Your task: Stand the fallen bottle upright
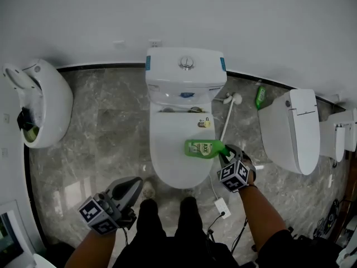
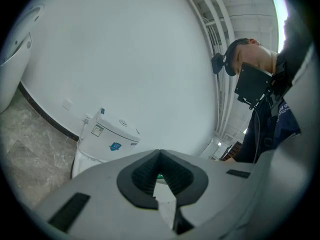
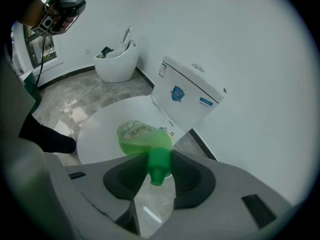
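A green bottle with a white label lies on its side in the air, just above the closed white toilet lid. My right gripper is shut on the bottle's green cap end, its pads on either side of the neck. The bottle's body points left, away from the gripper. My left gripper hangs at the lower left over the floor, apart from the toilet. Its jaws meet at the tips with nothing between them.
The white cistern stands against the back wall. A small object rests on the lid near the hinge. A toilet brush and a second green bottle sit to the right, with other white fixtures at left and right.
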Tool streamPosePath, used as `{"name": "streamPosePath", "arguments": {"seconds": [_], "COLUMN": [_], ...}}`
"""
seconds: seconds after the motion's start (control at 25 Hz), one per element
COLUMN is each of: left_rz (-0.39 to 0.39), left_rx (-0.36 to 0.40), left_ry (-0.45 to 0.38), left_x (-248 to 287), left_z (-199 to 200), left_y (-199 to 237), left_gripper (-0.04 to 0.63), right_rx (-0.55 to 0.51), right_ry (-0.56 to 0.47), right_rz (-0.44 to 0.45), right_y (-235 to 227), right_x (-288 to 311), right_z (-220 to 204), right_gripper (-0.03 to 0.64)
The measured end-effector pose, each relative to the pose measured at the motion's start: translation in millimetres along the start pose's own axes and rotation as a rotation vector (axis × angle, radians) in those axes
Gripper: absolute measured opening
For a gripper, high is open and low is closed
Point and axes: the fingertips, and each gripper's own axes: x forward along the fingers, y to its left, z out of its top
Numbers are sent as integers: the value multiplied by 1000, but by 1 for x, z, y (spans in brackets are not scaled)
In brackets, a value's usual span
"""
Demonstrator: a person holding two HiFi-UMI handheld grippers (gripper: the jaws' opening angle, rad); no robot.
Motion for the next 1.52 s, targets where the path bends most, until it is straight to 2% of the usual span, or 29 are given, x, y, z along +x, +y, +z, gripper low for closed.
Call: {"name": "streamPosePath", "arguments": {"seconds": [0.2, 0.36, 0.92, 1.2, 1.52], "left_rz": [-9, 11, 34, 44, 48], "left_rx": [43, 16, 20, 19, 7], "left_ry": [21, -50, -117, -133, -129], "left_x": [-25, -33, -96, -122, -132], "left_z": [1, 27, 56, 64, 57], "left_y": [-2, -7, 2, 11, 10], "left_gripper": [23, 23, 23, 23, 23], "right_rx": [-68, -142, -320, -357, -312], "right_ry": [33, 40, 75, 57, 44], "right_rz": [-12, -34, -69, -61, -70], "right_y": [5, 8, 54, 82, 85], "right_x": [-15, -19, -32, -31, -28], "right_z": [23, 41, 110, 134, 138], "right_gripper": [169, 169, 169, 170, 178]}}
